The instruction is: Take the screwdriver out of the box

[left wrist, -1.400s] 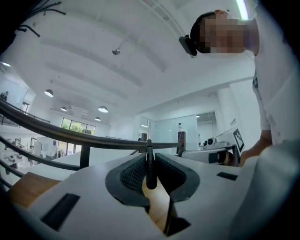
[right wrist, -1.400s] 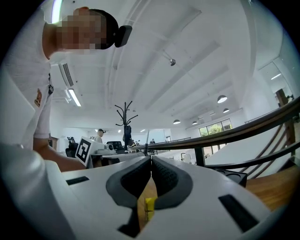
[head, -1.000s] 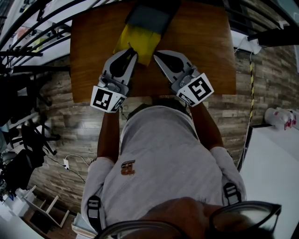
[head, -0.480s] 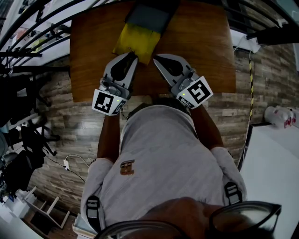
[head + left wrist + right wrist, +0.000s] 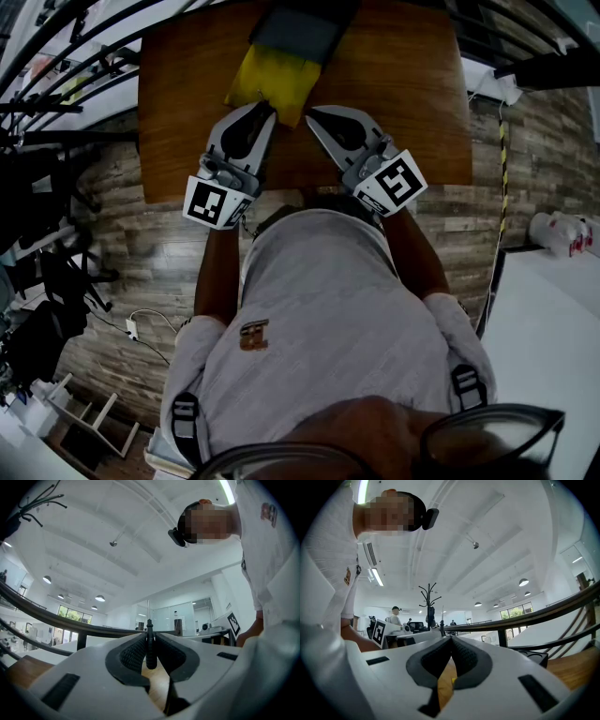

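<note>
A yellow box (image 5: 272, 80) with a dark grey part (image 5: 300, 33) at its far end lies on the wooden table (image 5: 403, 84). My left gripper (image 5: 269, 111) sits at the box's near edge. In the left gripper view it (image 5: 149, 634) is shut on a screwdriver (image 5: 150, 648). The black handle stands upright between the ribbed pads and the thin metal shaft points up. My right gripper (image 5: 311, 114) rests just right of the left one, near the box's near corner. Its jaws (image 5: 451, 638) meet at the tips with nothing between them.
The near table edge (image 5: 300, 192) runs just behind both grippers, against the person's torso. Dark railings (image 5: 56, 75) stand to the left. A white surface (image 5: 544, 337) with bottles (image 5: 562, 234) lies to the right. Wood-plank floor surrounds the table.
</note>
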`<state>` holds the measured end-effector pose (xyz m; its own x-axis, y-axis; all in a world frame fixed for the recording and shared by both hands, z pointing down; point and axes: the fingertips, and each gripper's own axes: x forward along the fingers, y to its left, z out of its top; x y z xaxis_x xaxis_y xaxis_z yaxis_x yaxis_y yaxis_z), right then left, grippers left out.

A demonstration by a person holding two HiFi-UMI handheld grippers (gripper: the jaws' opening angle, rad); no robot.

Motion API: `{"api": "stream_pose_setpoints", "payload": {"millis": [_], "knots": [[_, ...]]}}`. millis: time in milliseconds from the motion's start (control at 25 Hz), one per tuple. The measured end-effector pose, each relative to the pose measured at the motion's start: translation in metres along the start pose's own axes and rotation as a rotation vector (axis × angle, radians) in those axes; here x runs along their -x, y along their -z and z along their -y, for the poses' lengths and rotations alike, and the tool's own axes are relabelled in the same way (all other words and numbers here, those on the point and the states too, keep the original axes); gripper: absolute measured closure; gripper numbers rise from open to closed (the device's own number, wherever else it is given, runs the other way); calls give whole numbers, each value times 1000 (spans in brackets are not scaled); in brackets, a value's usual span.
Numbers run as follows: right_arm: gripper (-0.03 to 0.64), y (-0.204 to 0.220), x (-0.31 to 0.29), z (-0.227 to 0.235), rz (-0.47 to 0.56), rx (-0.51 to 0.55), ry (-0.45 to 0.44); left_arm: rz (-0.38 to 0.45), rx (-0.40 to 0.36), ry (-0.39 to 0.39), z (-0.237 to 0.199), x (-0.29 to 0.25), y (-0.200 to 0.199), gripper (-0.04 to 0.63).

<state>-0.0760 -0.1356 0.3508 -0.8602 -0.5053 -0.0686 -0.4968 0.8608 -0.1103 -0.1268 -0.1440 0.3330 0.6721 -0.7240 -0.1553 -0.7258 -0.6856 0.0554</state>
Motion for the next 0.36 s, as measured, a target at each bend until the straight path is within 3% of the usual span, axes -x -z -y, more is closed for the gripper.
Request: {"api": "stream_pose_setpoints", "payload": {"millis": [360], "knots": [[584,0,-1,1,0,7,-4,3,-5,2,-1,-2,0,522]]}}
